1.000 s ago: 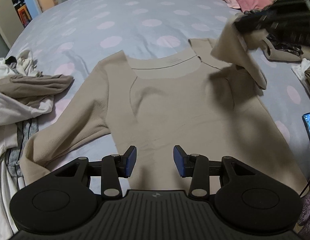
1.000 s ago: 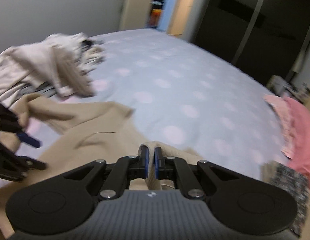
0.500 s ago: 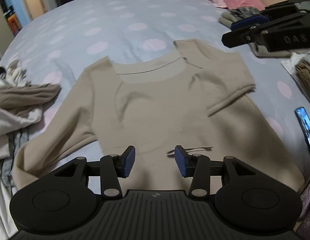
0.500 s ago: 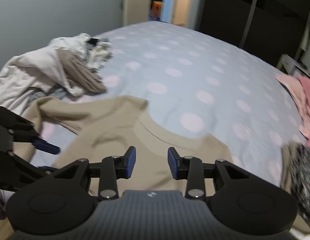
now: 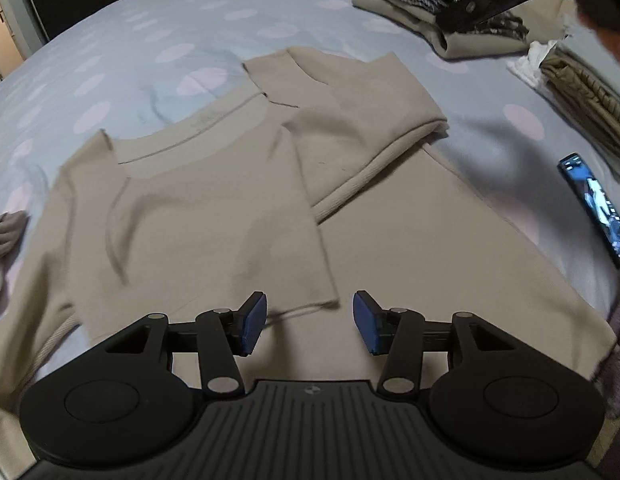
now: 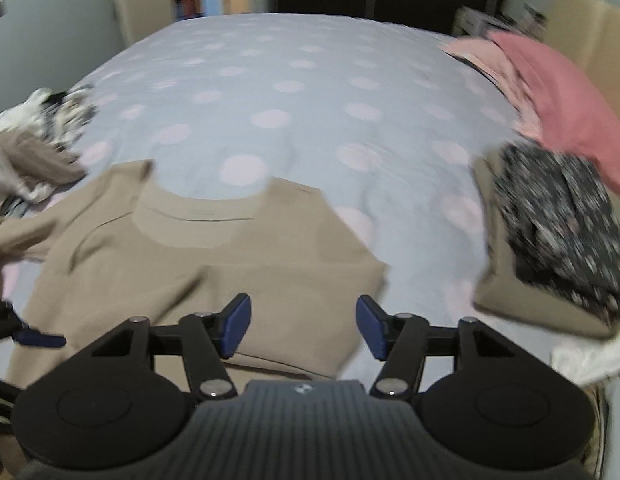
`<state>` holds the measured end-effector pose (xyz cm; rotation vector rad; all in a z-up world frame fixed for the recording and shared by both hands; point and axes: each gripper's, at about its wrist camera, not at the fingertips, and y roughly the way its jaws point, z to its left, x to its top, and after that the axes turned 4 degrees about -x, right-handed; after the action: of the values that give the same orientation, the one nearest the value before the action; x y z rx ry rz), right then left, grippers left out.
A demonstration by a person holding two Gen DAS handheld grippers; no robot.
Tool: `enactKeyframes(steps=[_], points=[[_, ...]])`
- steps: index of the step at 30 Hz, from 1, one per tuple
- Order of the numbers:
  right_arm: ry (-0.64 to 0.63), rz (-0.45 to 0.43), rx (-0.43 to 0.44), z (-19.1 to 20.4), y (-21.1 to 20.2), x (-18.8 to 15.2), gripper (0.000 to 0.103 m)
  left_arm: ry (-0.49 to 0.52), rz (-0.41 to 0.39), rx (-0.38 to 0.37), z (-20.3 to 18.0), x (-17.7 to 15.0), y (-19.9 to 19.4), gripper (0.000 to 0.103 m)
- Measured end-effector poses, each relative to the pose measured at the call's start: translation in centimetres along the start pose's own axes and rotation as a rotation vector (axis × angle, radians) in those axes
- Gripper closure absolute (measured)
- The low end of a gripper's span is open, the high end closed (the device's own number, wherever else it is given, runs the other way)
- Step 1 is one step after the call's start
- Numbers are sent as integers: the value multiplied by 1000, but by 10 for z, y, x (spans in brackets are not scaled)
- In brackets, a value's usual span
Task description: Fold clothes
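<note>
Around me: a dotted bed [image 5: 190, 20] with a phone [image 5: 594, 208] lying at the right edge, a folded stack [image 5: 450, 28] of clothes at the far right, pink garments [image 6: 558, 96] beyond it, and a loose heap [image 6: 26, 160] of laundry off to the left. Nothing sits between my claws and the work. The beige top [image 5: 214, 208] lies flat on the bed, its right sleeve [image 5: 350, 128] folded across the chest. My left claw [image 5: 310, 322] hovers spread wide just over the near hem, gripping nothing. My right claw [image 6: 304, 328] is spread too, empty, above the folded right shoulder.
</note>
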<state>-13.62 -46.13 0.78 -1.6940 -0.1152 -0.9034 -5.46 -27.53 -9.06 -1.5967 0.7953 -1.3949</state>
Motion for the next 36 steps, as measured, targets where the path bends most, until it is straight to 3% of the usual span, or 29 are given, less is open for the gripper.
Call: enactKeyframes(steps=[4,8,11,20,26,30,36], points=[[97,24,-31,-32,2,-2,40,-12,38,59,-2,-1,26,61],[109,23,-51,-47,0,-6,40,-69,18,77,10,0,23,100],[96,32,-69,-56,1,-12,40,-143,-20,59,27,8,7,101],[162,59,-91,-83,7,-22,40,-293,-240,36,82,53,-80,102],[169,70,-88,-81,12,-21,40,-398,-316,97,135,61,-108,102],[168,65,-70,-77,19,-18,40,-499,-287,163,173,51,-100,102],[146,70,-31,-64,36,-12,40,-588,-153,229,203,26,-65,102]])
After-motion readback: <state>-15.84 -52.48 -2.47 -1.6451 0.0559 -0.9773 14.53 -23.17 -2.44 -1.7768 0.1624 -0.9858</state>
